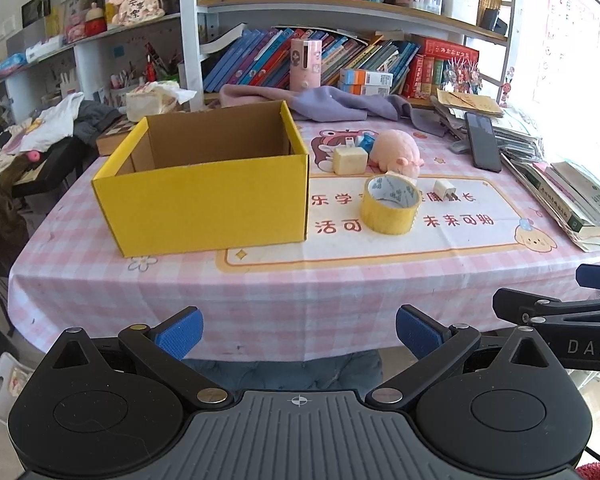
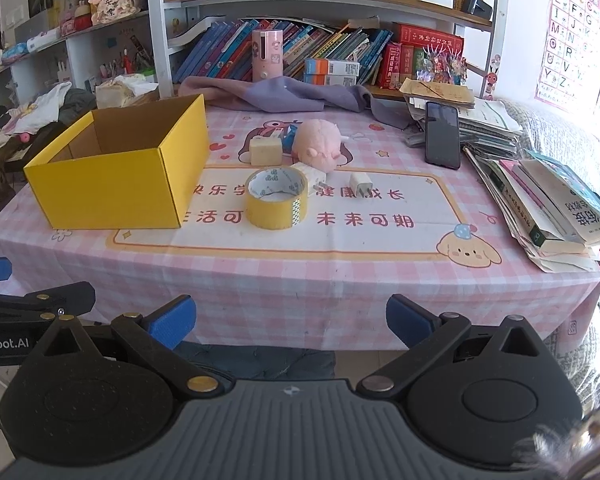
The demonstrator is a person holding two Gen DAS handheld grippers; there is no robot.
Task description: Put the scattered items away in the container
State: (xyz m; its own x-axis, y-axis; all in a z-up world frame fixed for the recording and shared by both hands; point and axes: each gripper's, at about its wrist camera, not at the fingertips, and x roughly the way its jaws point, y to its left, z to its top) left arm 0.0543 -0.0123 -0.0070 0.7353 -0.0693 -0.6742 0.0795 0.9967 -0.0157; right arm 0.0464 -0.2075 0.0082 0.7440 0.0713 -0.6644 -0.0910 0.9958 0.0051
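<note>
Bench (image 2: 300, 288) stock we logged: yellow box (image 2: 116, 188), tape roll (image 2: 277, 200), pink plush pig (image 2: 320, 146), white charger (image 2: 361, 185). Left claw (image 1: 299, 334) and right claw (image 2: 291, 322) both released, empty.

The open yellow cardboard box (image 1: 204, 184) has nothing over its top, so a gripper could go in from above. At its 3 o'clock the yellow tape roll (image 1: 390, 210) stands near. Behind the roll, at 12 o'clock, a cream block (image 1: 350, 160) and pink plush pig (image 1: 396, 152) crowd together. The front strip of the pink checked tablecloth (image 1: 260, 292) is bare.
</note>
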